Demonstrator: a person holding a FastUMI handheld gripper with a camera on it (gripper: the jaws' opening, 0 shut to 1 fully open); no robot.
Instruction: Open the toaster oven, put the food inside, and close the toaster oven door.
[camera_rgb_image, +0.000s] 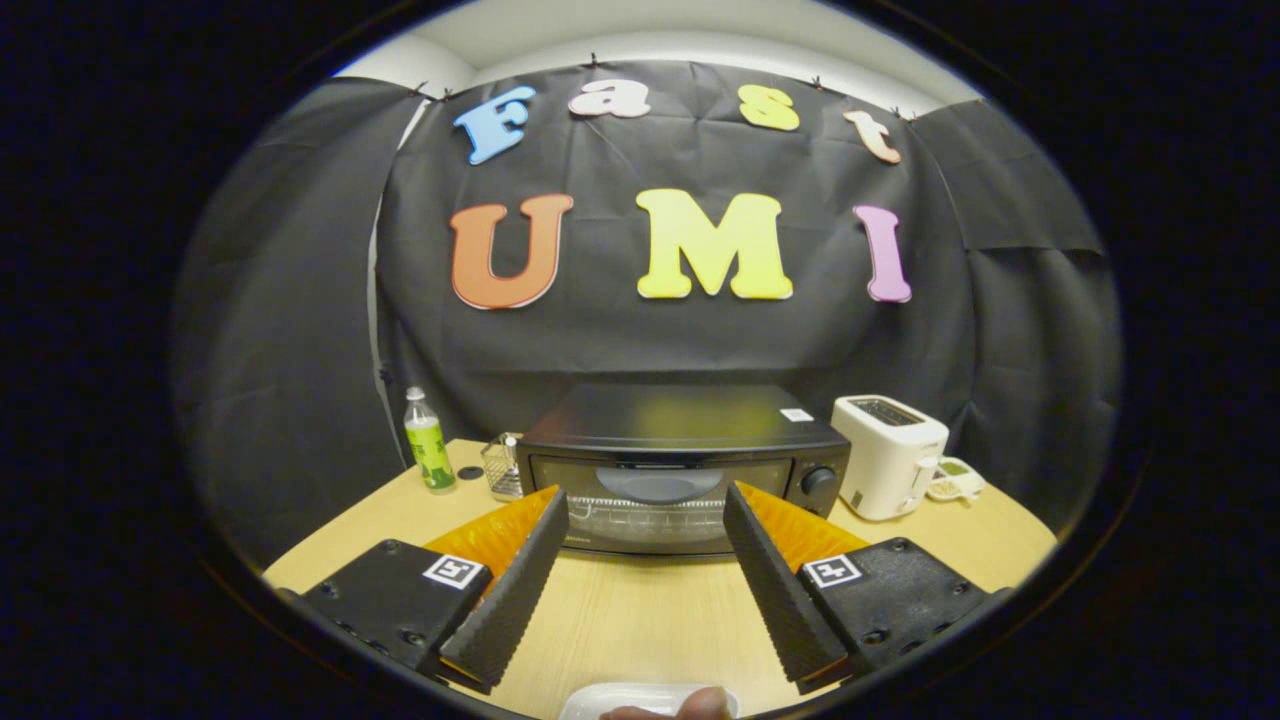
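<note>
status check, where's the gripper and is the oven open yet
Gripper open, holding nothing, aimed at toaster oven. Oven door shut. Bare table between, nothing blocking.

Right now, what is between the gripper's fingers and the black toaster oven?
Only bare wooden table, seen in the gripper view, separates the open hand-held gripper from the black toaster oven.

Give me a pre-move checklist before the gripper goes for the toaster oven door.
1. Black toaster oven door shut, ready to be opened: ok.
2. Gripper open, nothing between its fingers: ok.
3. Fingers lined up with the oven's glass front just beyond them: ok.
4. Light wooden table bare between fingers and oven: ok.
5. White toaster and green-labelled plastic bottle stand apart from the door: ok.
6. Food on the white plate under the gripper: cannot tell.
</note>
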